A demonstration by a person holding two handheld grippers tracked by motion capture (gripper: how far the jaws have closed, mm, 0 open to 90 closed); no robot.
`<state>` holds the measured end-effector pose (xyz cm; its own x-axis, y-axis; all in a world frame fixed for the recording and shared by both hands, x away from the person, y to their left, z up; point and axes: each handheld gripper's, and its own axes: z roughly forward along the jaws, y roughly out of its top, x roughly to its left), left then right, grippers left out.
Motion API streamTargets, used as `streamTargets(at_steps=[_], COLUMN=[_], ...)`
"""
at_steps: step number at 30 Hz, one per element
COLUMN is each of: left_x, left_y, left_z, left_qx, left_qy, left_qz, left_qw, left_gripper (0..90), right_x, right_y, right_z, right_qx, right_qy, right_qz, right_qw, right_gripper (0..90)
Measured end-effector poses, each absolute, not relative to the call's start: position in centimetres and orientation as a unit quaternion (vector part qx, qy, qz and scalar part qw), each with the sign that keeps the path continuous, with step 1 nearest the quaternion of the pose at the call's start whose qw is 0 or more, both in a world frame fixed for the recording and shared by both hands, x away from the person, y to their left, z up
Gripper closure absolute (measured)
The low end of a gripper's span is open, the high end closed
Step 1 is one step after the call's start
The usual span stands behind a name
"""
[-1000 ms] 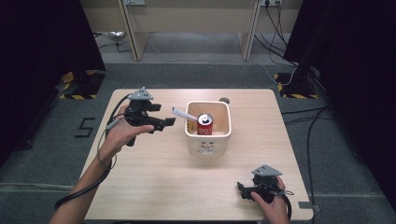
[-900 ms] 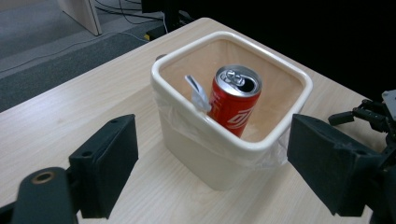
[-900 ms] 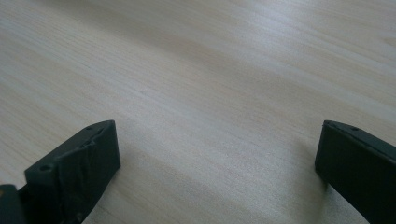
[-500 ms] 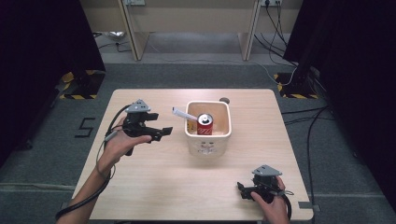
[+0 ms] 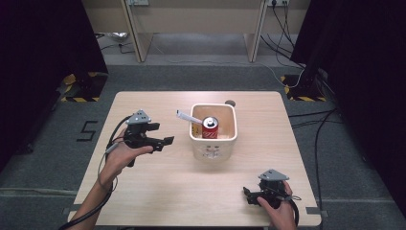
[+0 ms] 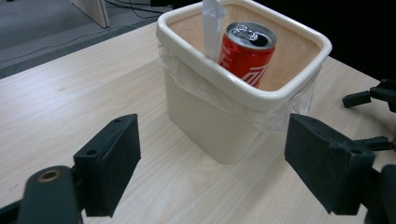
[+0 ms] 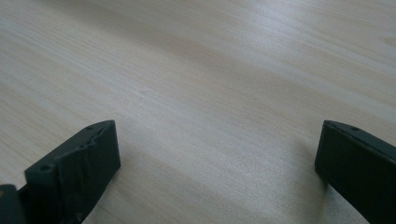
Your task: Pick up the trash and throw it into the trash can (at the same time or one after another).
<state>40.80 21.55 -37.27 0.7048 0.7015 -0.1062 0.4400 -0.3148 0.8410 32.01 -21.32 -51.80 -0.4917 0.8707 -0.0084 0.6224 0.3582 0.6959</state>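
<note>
A cream square bin [image 5: 214, 143] stands mid-table, lined with a clear bag. Upright inside it is a red soda can [image 5: 209, 127], and a white wrapper-like stick [image 5: 188, 117] leans out over its left rim. My left gripper [image 5: 162, 133] hovers left of the bin, open and holding nothing. Its own view looks at the bin [image 6: 219, 121], the can [image 6: 245, 53] and the white stick [image 6: 212, 25] between wide jaws [image 6: 217, 170]. My right gripper [image 5: 247, 195] rests open near the front right edge, its jaws [image 7: 215, 163] spread over bare wood.
The wooden table [image 5: 158, 191] has a small dark round spot [image 5: 230, 102] behind the bin. The right gripper [image 6: 371, 95] shows past the bin in the left gripper view. Grey floor, cables and black curtains surround the table.
My left gripper has drawn back from the bin's left rim toward the person's side of the table, staying open. The right gripper has not moved.
</note>
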Motion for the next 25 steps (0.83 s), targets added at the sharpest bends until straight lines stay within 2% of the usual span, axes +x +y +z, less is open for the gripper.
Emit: streamTargets(at_steps=[25], left_x=[38.1], left_y=[22.6], left_z=[-43.1], left_qx=[0.791], left_qy=[0.374], left_qz=[0.158], left_qw=[0.457], left_gripper=[17.9], right_x=[32.0], right_y=[-21.3], right_z=[-51.8], right_qx=[0.466], right_qy=[0.801], right_qz=[0.322], right_qw=[0.193], right_gripper=[0.3])
